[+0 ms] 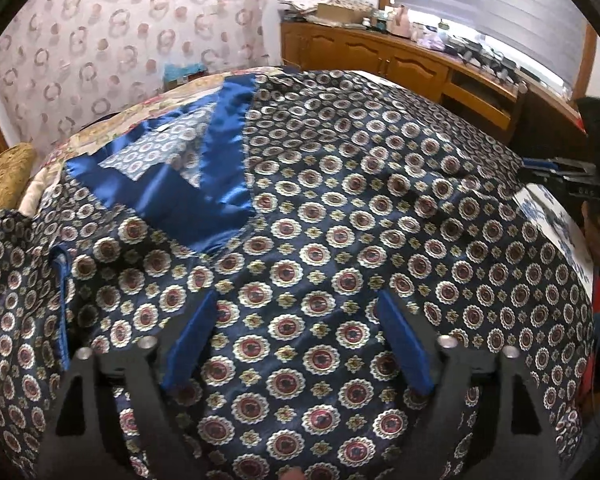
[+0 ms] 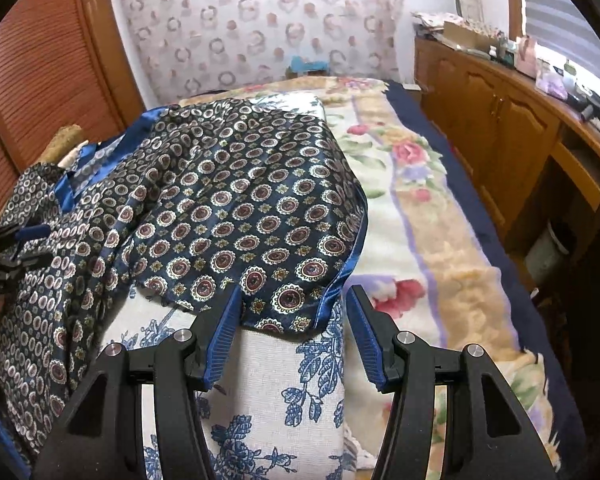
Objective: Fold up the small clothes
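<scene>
A dark navy satin garment [image 1: 340, 208] printed with round medallions lies spread beneath my left gripper [image 1: 298, 296], whose blue pads stand wide apart just above the cloth, gripping nothing. Its bright blue lining [image 1: 224, 140] shows at the far left where the front falls open. In the right wrist view the garment [image 2: 240, 200] drapes over a white cushion with blue flowers [image 2: 272, 380]. Its blue-trimmed near corner [image 2: 284, 312] lies between the pads of my right gripper [image 2: 293, 292], which stand apart and do not press on it. Each gripper shows at the edge of the other's view.
The cushion rests on a bed with a floral blanket [image 2: 420, 208]. Wooden cabinets [image 2: 500, 112] with cluttered tops run along the right under window blinds. A louvred wooden door [image 2: 40, 60] stands at the left, and a gold cushion [image 1: 4, 176] lies by the garment's far left.
</scene>
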Motion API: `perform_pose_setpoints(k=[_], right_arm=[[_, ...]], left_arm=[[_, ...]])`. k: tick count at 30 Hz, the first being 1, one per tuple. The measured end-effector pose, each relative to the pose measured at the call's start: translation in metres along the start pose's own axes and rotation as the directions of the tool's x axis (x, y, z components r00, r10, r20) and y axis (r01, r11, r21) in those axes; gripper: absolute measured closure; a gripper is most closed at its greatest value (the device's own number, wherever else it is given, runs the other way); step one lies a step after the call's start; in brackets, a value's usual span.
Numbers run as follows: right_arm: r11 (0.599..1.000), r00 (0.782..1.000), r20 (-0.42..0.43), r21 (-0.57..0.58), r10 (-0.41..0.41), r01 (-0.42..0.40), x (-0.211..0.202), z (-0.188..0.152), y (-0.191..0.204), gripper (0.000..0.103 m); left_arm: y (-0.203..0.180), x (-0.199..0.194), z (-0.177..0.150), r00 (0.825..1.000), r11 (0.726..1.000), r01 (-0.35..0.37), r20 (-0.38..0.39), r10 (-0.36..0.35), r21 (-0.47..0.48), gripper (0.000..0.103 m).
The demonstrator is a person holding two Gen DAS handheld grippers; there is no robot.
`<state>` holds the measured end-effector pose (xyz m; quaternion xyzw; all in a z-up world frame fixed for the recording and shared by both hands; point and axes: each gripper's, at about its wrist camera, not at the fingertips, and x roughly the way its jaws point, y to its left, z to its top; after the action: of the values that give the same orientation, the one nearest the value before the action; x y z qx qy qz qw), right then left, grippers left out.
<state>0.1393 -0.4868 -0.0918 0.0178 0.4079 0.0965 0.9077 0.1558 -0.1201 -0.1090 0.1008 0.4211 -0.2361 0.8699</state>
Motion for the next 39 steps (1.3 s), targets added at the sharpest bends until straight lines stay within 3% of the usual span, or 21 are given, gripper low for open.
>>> perform_pose_setpoints(k=[10, 19, 26, 31, 39], right_arm=[[1.000, 1.000, -0.003, -0.004, 0.007, -0.007, 0.002, 0.000, 0.000, 0.048], [1.000, 1.000, 0.012, -0.025, -0.013, 0.013, -0.001, 0.001, 0.000, 0.066], [0.997, 0.998, 0.040, -0.047, -0.052, 0.054, -0.007, 0.004, -0.001, 0.095], [0.996, 0.993, 0.109, -0.072, -0.051, 0.059, -0.020, 0.018, 0.010, 0.097], [0.985, 0.973, 0.228, -0.172, 0.030, 0.010, -0.034, 0.062, 0.061, 0.097]], left_arm=[[0.001, 0.002, -0.001, 1.000, 1.000, -0.013, -0.008, 0.012, -0.006, 0.008], [0.001, 0.003, -0.001, 1.000, 0.999, -0.027, -0.010, 0.027, -0.024, 0.005], [-0.008, -0.030, 0.003, 0.986, 0.998, -0.055, 0.153, 0.061, -0.042, 0.005], [-0.015, -0.054, 0.011, 0.967, 0.998, -0.048, 0.247, 0.059, -0.048, 0.005], [0.004, -0.060, 0.030, 0.954, 0.989, -0.034, 0.291, 0.075, -0.143, 0.005]])
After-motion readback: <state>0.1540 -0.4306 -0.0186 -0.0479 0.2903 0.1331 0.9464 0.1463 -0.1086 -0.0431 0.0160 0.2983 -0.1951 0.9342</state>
